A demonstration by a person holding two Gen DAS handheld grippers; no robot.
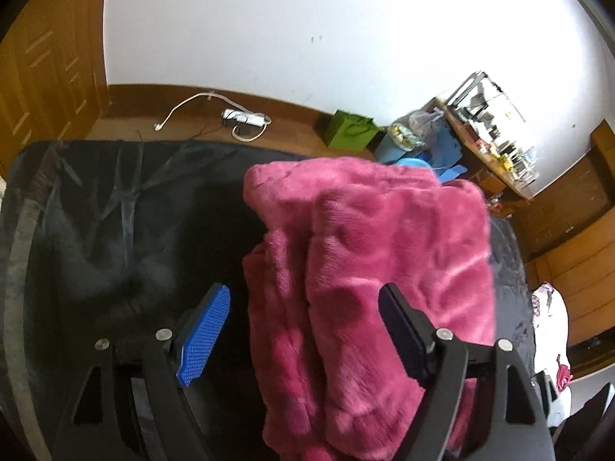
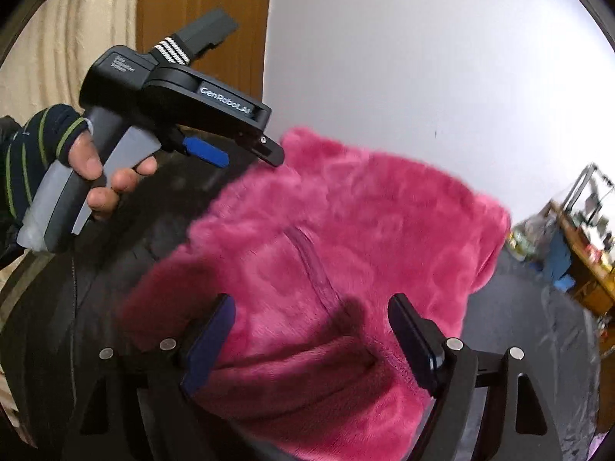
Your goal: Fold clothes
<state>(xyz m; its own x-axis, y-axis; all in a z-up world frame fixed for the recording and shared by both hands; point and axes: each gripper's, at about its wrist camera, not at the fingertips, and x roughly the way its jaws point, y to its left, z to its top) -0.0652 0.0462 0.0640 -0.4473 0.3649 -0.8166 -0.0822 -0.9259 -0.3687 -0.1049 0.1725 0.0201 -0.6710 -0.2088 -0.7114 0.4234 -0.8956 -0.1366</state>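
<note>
We held left gripper (image 1: 303, 330) and right gripper (image 2: 309, 340) released over folded pink fleece (image 1: 369, 269) near black sheet's (image 1: 115, 211) right edge; left half bare.

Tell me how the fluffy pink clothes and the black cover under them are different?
The pink garment is fuzzy and plush; the black cover is smooth and slightly shiny. The pink garment is bunched in thick folds, while the black cover lies spread flat with only thin creases. The pink garment is smaller and lies on top; the black cover reaches well past it underneath. Both are soft fabric. Both tools, left and right, are open above the garment.
</note>
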